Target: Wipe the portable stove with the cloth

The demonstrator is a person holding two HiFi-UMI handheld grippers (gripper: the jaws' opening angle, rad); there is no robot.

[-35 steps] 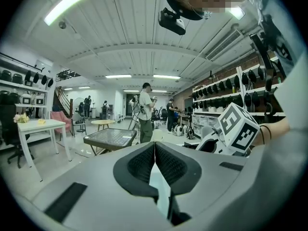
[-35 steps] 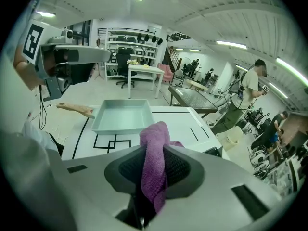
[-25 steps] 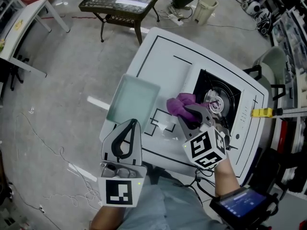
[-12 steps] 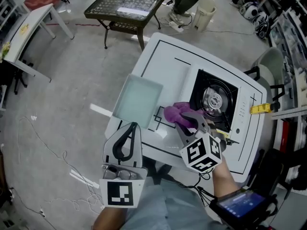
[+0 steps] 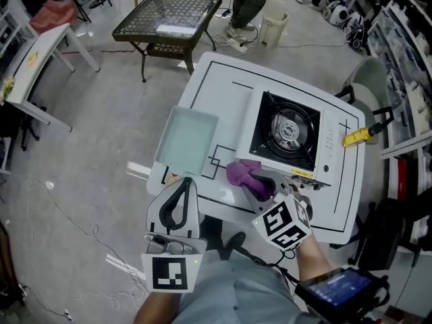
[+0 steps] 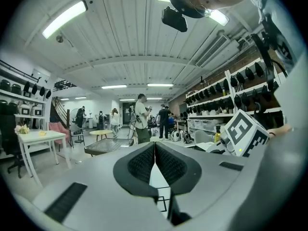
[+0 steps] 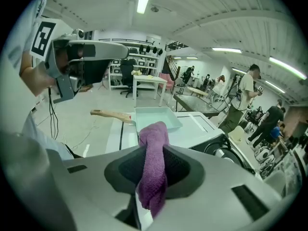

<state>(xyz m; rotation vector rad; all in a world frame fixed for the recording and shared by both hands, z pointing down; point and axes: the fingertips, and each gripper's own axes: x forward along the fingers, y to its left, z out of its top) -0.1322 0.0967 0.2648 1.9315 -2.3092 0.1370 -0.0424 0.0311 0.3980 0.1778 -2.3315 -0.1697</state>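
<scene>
Head view — right gripper grasps half-hidden cloth | left gripper clenched, empty

Left hand-held gripper level, jaws together; right hand-held gripper angled down, clamped on cloth.

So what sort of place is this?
Probably a workshop or lab: racks of gear along the wall, bare concrete floor, and the portable stove on a line-marked white table.
</scene>
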